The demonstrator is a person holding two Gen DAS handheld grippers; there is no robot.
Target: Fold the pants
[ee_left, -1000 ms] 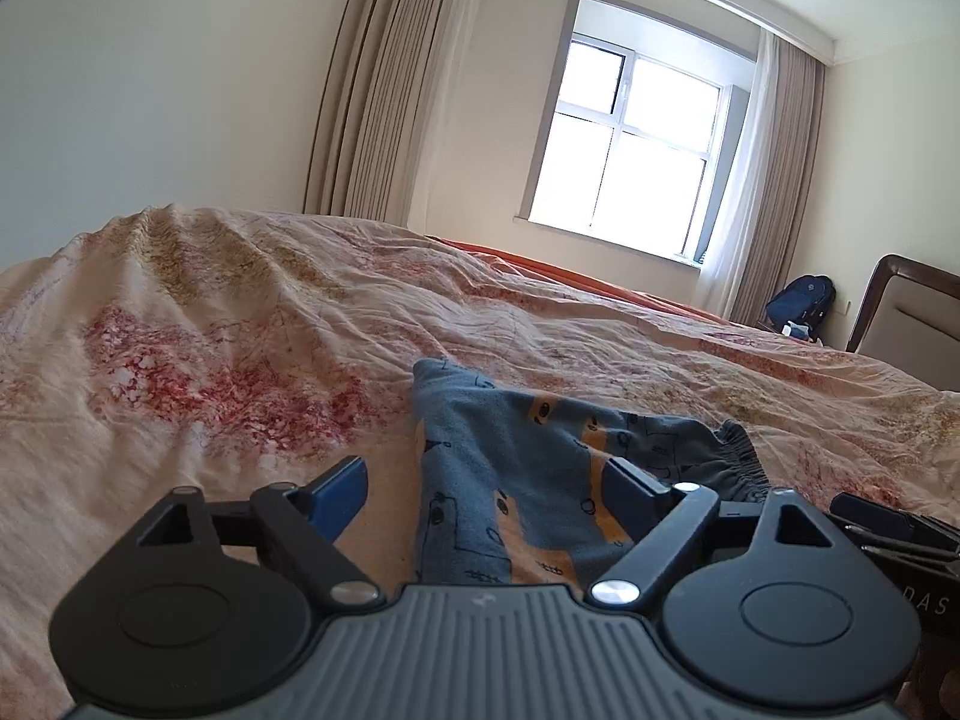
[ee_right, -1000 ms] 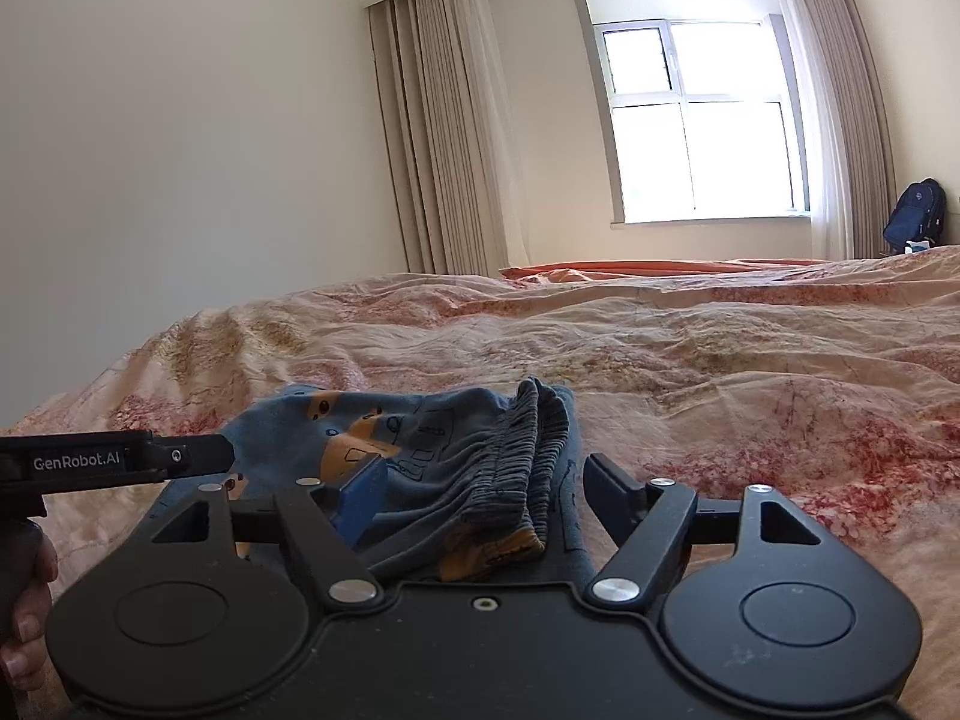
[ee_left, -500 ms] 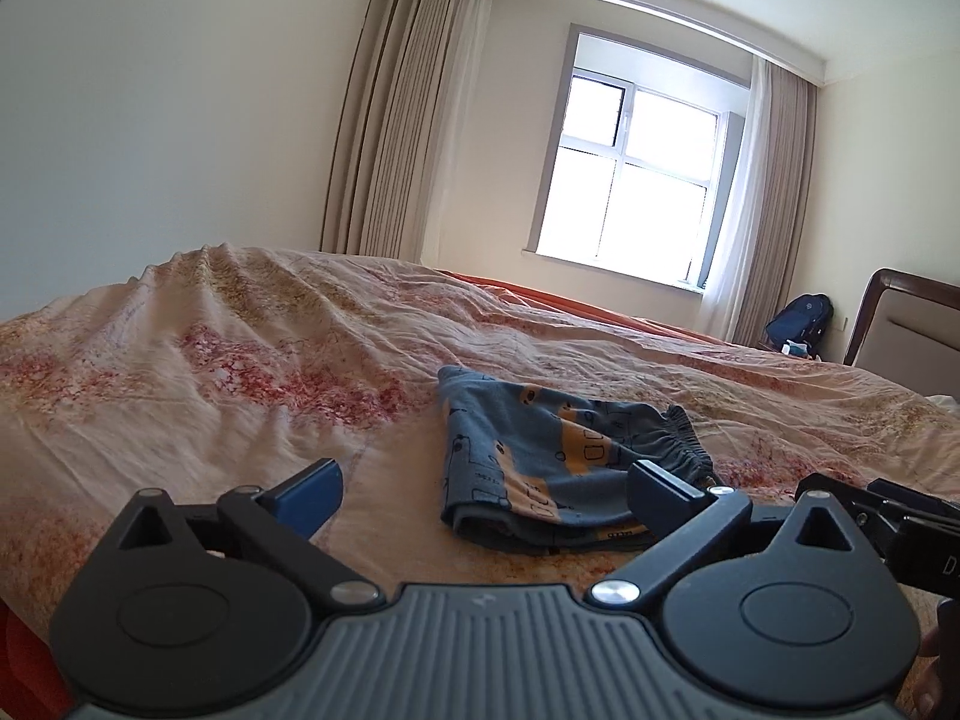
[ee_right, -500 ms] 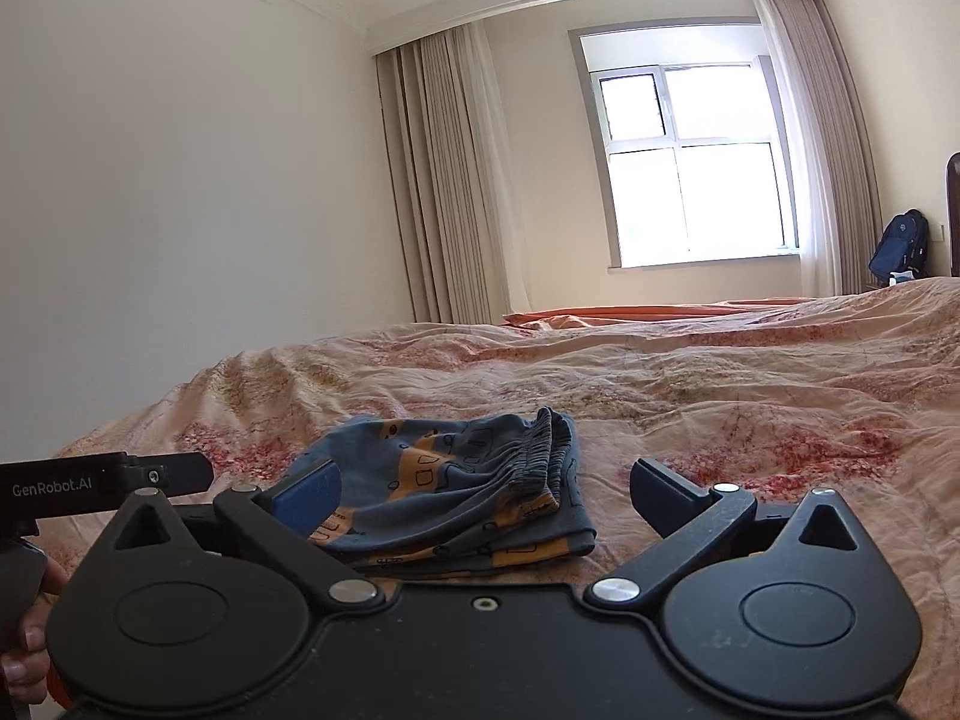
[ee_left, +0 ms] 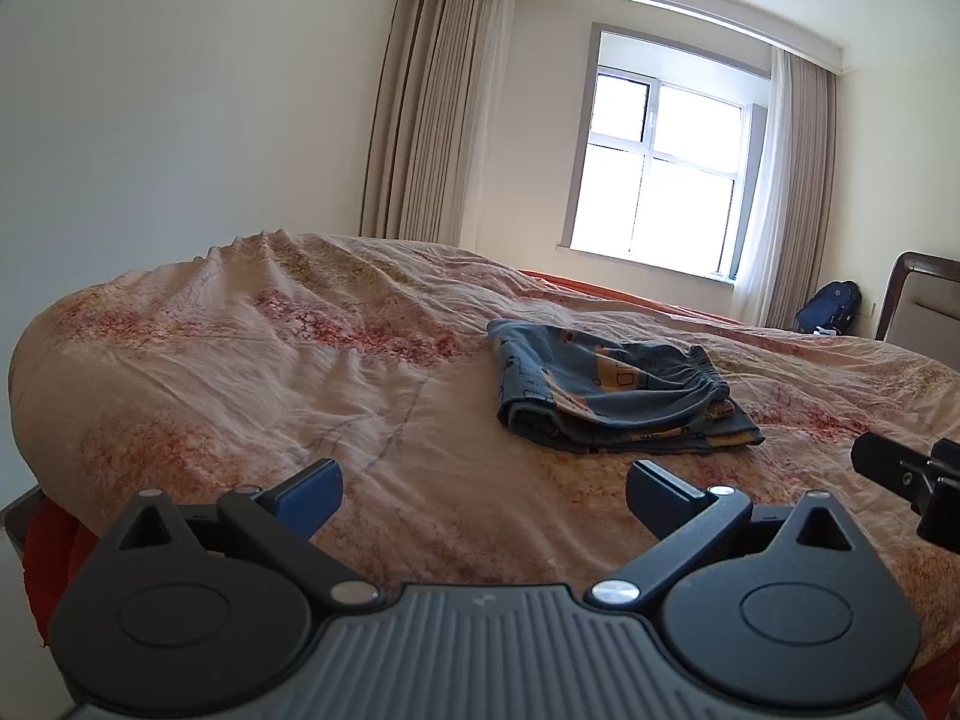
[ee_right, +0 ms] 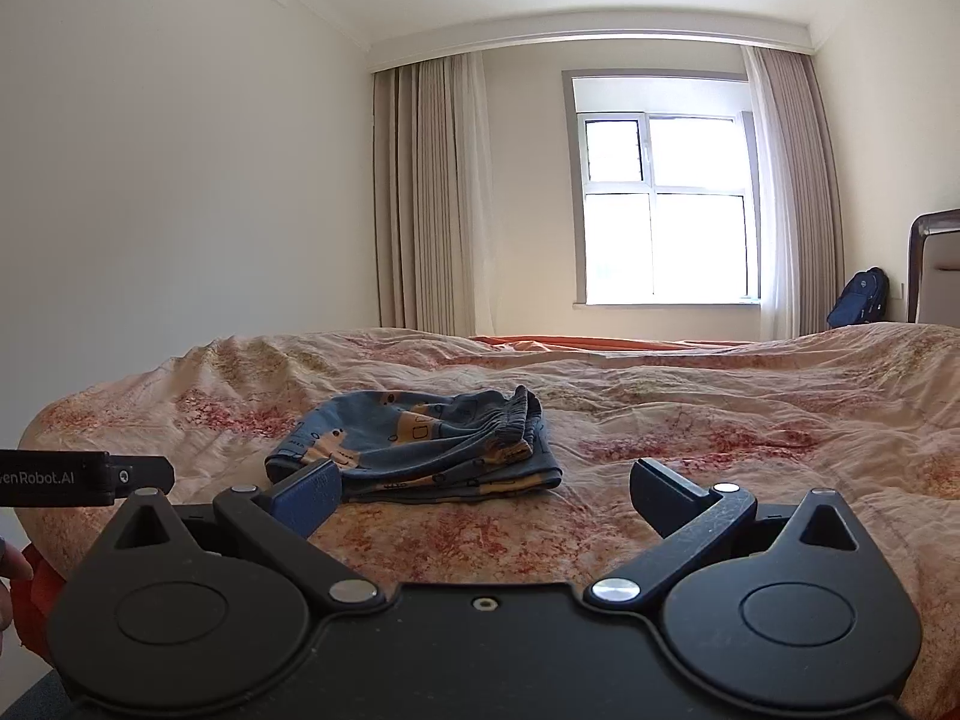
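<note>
Now both tools sit back from the pants, which serve as the landmark. Nearest, the left tongs (ee_left: 483,498) stand spread wide with nothing between the pads, only bare quilt in front of them; the right tongs (ee_right: 485,495) are likewise wide and empty, their blue-padded finger just short of the pants' near edge in that view. A second ago the folded cloth filled the space at both sets of fingertips; since then the jaws of both have been opening to full spread and the tools have drawn away, so the bundle lies clear of them. That suggests the folding is done and the garment has been released.

Beyond the tongs, the pants (ee_left: 612,396) lie on the bed (ee_left: 252,372) as a compact blue bundle with orange cartoon prints, elastic waistband on top toward the right.

Left of the pants in the right wrist view, the other tool's arm carries white lettering (ee_right: 37,477), partly cut off, reading "enRobot.AI". Far behind the pants are a window (ee_right: 660,204) and a blue backpack (ee_right: 859,299).
</note>
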